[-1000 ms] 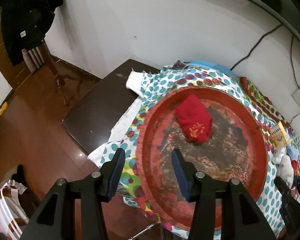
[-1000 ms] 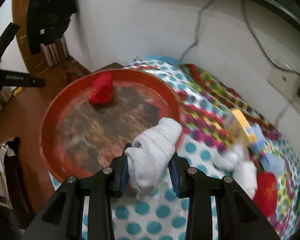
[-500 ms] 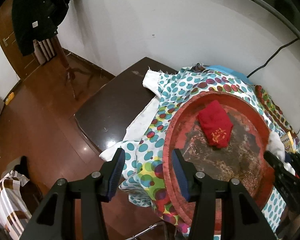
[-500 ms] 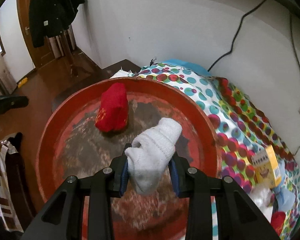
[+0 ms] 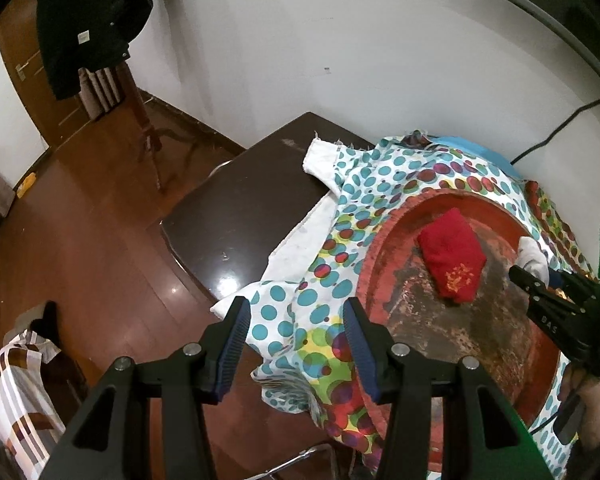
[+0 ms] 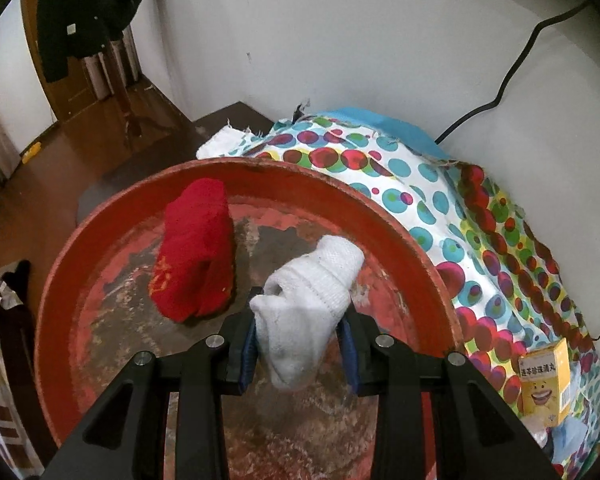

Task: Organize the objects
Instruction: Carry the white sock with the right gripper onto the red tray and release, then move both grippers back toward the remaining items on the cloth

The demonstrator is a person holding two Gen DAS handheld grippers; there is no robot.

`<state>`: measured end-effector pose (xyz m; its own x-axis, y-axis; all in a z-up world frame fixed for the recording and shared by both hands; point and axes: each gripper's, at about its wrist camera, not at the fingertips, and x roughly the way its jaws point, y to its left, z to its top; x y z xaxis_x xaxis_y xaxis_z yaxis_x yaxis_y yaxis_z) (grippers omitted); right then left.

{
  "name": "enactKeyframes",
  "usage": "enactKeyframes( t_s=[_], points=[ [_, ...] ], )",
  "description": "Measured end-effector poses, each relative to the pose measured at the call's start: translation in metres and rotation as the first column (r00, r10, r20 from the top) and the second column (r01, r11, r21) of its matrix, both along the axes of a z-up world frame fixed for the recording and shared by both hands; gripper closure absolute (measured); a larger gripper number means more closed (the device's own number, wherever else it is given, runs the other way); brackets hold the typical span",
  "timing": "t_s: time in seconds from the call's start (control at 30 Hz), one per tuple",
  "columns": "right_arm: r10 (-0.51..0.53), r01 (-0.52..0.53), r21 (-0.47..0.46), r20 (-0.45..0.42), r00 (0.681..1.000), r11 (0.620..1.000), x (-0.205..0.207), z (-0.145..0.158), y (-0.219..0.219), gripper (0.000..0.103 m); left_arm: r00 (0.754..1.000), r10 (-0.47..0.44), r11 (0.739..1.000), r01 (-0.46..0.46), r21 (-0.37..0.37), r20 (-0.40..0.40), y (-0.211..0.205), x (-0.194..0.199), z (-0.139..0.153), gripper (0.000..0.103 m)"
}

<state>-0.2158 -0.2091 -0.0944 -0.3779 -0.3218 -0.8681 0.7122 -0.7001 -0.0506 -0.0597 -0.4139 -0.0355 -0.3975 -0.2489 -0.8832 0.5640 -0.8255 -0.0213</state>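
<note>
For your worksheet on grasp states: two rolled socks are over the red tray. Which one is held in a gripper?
The white sock, clamped in the right gripper above the red tray. The red sock lies loose on the tray, untouched.

I see a white sock (image 6: 308, 296) bunched between my right gripper's (image 6: 300, 340) pads, a folded red sock (image 6: 196, 248) lying ahead-left in the red tray (image 6: 60, 288).

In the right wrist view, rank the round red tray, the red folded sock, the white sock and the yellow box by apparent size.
1. Round red tray, by far.
2-3. Red folded sock and white sock: too alike to rank, and the white one, held in the jaws, sits nearer the camera.
4. Yellow box.
</note>
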Motion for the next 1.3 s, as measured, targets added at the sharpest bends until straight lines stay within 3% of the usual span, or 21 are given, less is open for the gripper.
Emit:
enactKeyframes(
  t_s=[0.33,0.6,0.73,0.97,1.3],
  points=[
    [-0.001,0.001,0.027,0.012,1.0,1.0,-0.007,-0.015,-0.006,0.07,1.0,0.003,1.0,-0.003,0.0,0.005,-0.001,0.0,-0.002,0.054],
    [-0.008,0.008,0.016,-0.012,1.0,1.0,-0.001,-0.006,-0.001,0.054,1.0,-0.011,1.0,0.011,0.005,0.013,0.005,-0.003,-0.003,0.054],
    [-0.01,0.01,0.003,-0.024,1.0,1.0,0.007,0.004,0.01,0.051,0.999,-0.035,0.999,0.035,0.003,0.01,0.013,-0.006,-0.002,0.054],
    [-0.027,0.027,-0.041,-0.014,1.0,0.999,0.031,0.024,0.049,0.047,0.994,-0.11,0.994,0.11,-0.003,-0.002,0.042,-0.015,0.003,0.054],
    [-0.093,0.092,-0.07,-0.008,0.996,0.993,0.063,0.043,0.127,0.047,0.967,-0.255,0.967,0.255,-0.013,-0.002,0.1,-0.031,0.004,0.054]
  ],
)
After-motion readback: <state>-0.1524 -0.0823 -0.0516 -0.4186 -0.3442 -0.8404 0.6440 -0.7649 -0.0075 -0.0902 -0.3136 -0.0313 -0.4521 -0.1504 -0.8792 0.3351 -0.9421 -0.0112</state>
